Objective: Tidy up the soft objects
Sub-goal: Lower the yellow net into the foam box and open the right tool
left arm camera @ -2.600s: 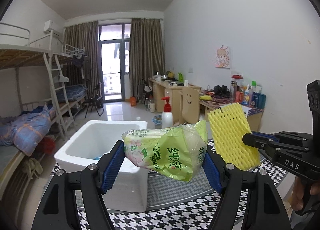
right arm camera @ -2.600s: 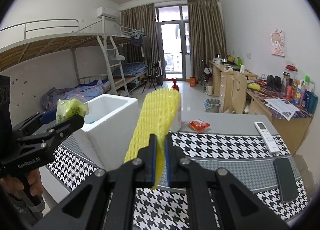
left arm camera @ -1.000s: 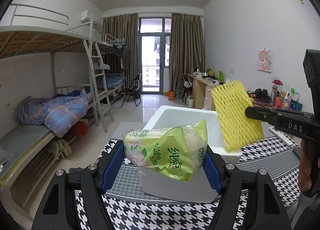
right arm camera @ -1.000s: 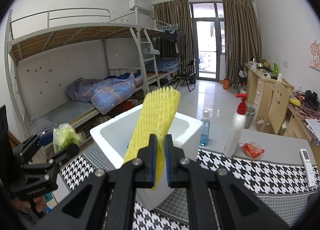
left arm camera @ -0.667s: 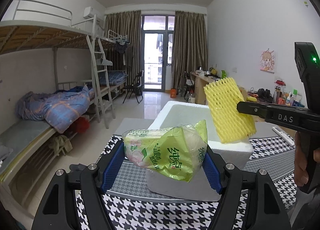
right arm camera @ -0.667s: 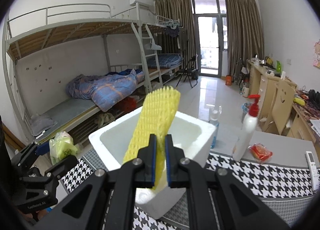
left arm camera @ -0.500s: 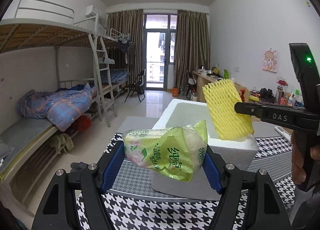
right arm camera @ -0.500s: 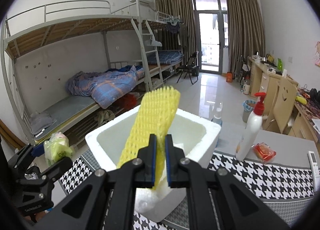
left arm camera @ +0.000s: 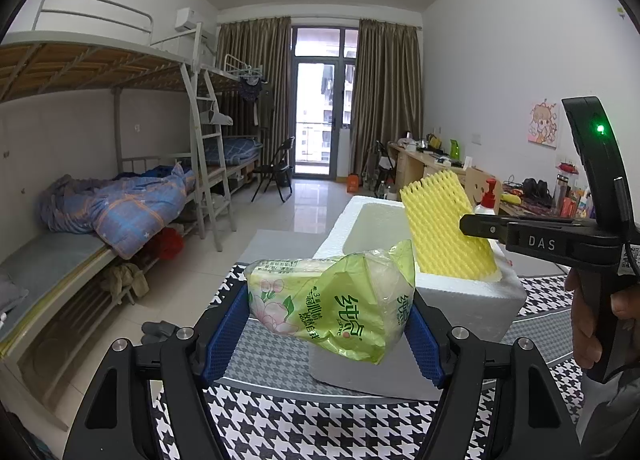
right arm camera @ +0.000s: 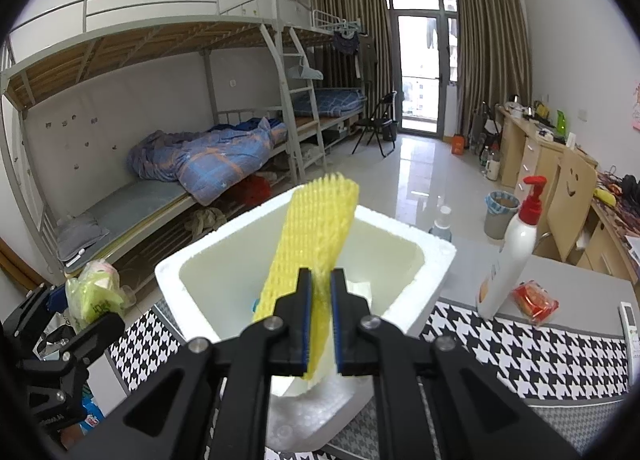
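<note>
My left gripper (left arm camera: 328, 324) is shut on a green plastic tissue pack (left arm camera: 336, 300) and holds it in the air just left of a white foam box (left arm camera: 472, 296). My right gripper (right arm camera: 320, 320) is shut on a yellow foam net sleeve (right arm camera: 316, 236) and holds it over the open foam box (right arm camera: 420, 292). In the left wrist view the sleeve (left arm camera: 444, 232) hangs over the box's near right rim. The right wrist view shows the tissue pack (right arm camera: 94, 292) at the far left. Something pale and a blue bit lie inside the box.
The box stands on a houndstooth tablecloth (right arm camera: 540, 352). A white pump bottle with a red top (right arm camera: 510, 256), a red snack packet (right arm camera: 534, 300) and a remote (right arm camera: 630, 324) lie to its right. A bunk bed (left arm camera: 100, 220) stands at the left, desks at the right.
Both grippers have swung left around the foam box. The right gripper has brought the yellow sleeve closer, from beside the box to over its opening. The tissue pack stays gripped.
</note>
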`<state>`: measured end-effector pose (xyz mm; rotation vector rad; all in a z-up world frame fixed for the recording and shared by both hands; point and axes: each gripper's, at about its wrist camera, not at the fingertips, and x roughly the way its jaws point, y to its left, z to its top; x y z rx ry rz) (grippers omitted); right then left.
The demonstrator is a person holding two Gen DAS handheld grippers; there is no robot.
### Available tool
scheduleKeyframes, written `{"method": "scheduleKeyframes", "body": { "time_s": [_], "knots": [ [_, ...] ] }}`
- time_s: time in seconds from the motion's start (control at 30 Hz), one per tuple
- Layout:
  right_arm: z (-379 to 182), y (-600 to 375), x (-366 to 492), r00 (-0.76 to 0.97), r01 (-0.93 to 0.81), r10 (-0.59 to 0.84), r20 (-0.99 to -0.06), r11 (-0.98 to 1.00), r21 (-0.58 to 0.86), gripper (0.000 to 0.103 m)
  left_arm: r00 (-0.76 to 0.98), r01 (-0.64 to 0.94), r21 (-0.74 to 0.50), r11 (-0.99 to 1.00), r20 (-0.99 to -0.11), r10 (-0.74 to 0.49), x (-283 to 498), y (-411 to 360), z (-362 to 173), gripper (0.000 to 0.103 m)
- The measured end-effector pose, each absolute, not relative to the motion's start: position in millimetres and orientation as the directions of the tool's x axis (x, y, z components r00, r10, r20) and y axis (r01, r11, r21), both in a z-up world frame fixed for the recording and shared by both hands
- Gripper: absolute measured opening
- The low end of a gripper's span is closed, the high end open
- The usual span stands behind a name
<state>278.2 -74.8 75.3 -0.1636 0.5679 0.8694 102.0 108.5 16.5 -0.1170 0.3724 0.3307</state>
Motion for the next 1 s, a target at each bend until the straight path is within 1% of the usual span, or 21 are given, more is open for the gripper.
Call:
{"method": "scheduleKeyframes", "body": {
  "time_s": [0.03, 0.1, 0.17, 0.33, 0.43, 0.5, 0.57, 1.0],
  "knots": [
    [76, -74, 278, 0.507, -0.764, 0.676, -0.534, 0.640, 0.086, 0.025, 0.878, -0.339, -0.051, 0.939, -0.375, 0.297, 102, 108, 17, 0.075],
    [76, -74, 274, 0.516, -0.765, 0.678, -0.523, 0.640, 0.075, 0.062, 0.877, -0.342, -0.049, 0.938, -0.375, 0.300, 102, 109, 17, 0.075],
    [77, -75, 270, 0.529, -0.764, 0.683, -0.504, 0.641, 0.067, 0.071, 0.875, -0.345, -0.046, 0.937, -0.378, 0.304, 102, 108, 16, 0.075],
    [76, -77, 269, 0.518, -0.773, 0.689, -0.507, 0.631, 0.068, 0.071, 0.874, -0.352, -0.044, 0.935, -0.374, 0.311, 101, 106, 18, 0.075],
    [76, -78, 265, 0.520, -0.778, 0.690, -0.503, 0.626, 0.055, 0.074, 0.873, -0.349, -0.041, 0.936, -0.378, 0.309, 104, 105, 19, 0.075],
    [77, -80, 263, 0.532, -0.775, 0.688, -0.493, 0.630, 0.043, 0.086, 0.875, -0.348, -0.039, 0.937, -0.372, 0.309, 104, 103, 22, 0.075],
    [80, -85, 261, 0.542, -0.773, 0.694, -0.475, 0.633, 0.042, 0.090, 0.877, -0.347, -0.036, 0.937, -0.366, 0.311, 104, 103, 22, 0.075],
    [80, -108, 263, 0.564, -0.753, 0.690, -0.454, 0.655, 0.061, 0.091, 0.897, -0.301, -0.031, 0.953, -0.348, 0.272, 118, 98, 34, 0.075]
  ]
}}
